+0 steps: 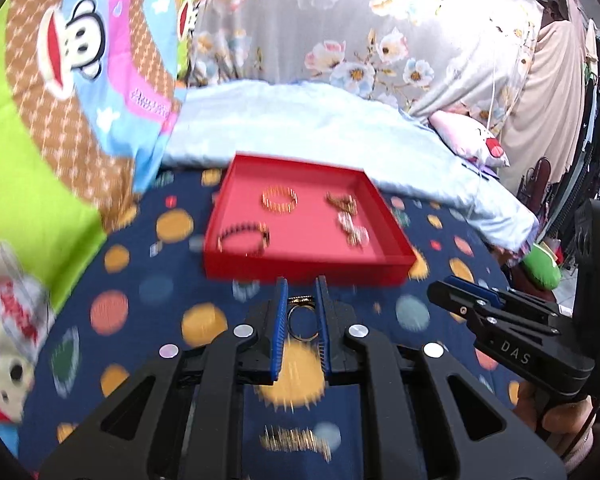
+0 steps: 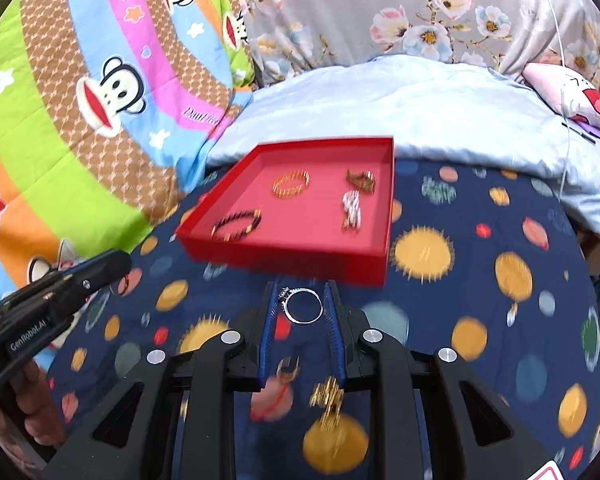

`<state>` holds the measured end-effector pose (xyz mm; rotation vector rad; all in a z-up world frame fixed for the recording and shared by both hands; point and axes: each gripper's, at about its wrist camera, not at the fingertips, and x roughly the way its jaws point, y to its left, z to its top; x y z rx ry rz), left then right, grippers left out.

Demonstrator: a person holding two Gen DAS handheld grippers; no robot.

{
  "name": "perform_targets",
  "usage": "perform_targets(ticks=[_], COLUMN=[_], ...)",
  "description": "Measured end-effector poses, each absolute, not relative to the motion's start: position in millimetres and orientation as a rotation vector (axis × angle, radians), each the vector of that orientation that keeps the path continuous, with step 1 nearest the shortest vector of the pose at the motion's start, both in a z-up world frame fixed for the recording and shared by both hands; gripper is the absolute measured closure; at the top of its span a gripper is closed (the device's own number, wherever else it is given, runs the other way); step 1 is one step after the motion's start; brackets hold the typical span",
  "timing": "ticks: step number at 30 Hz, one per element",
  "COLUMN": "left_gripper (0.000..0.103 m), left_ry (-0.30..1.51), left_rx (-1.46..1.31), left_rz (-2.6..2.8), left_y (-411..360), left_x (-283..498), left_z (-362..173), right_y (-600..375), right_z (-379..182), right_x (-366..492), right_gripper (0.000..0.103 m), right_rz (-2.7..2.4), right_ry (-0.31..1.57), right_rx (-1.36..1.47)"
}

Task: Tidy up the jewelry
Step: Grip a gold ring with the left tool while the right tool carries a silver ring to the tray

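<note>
While both tongs hang above dotted navy bedspread [image 1: 148, 280], left tongs [image 1: 302, 300] pinch gold ring [image 1: 302, 322] between blue pads; right tongs [image 2: 302, 298] pinch silver stone ring [image 2: 303, 305]. Red tray [image 2: 284, 254] just ahead of both tips, holding gold bangle [image 2: 291, 184], dark bead bracelet [image 2: 236, 224], two small pieces on far right side. Loose gold piece [image 2: 328, 398] on bedspread below right tongs.

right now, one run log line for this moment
left gripper: shut on gold ring | right gripper: shut on silver ring | red tray: two bracelets
</note>
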<state>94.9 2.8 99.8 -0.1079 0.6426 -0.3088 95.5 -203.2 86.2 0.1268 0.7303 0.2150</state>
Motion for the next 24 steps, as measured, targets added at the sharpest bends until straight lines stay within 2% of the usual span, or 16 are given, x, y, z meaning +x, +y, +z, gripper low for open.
perform_targets(ticks=[12, 24], left_gripper=[0.09, 0.089], left_ry=[0.625, 0.719], left_rx=[-0.085, -0.14], left_rz=[-0.316, -0.324], left_y=[-28.8, -40.6], left_x=[203.7, 263.9], left_z=[110.9, 75.4], right_y=[-201.6, -196.9], right_z=[85.2, 51.6], right_x=[183.3, 213.8], right_gripper=[0.081, 0.079], right_rz=[0.211, 0.221], right_ry=[0.744, 0.795], right_rx=[0.133, 0.127])
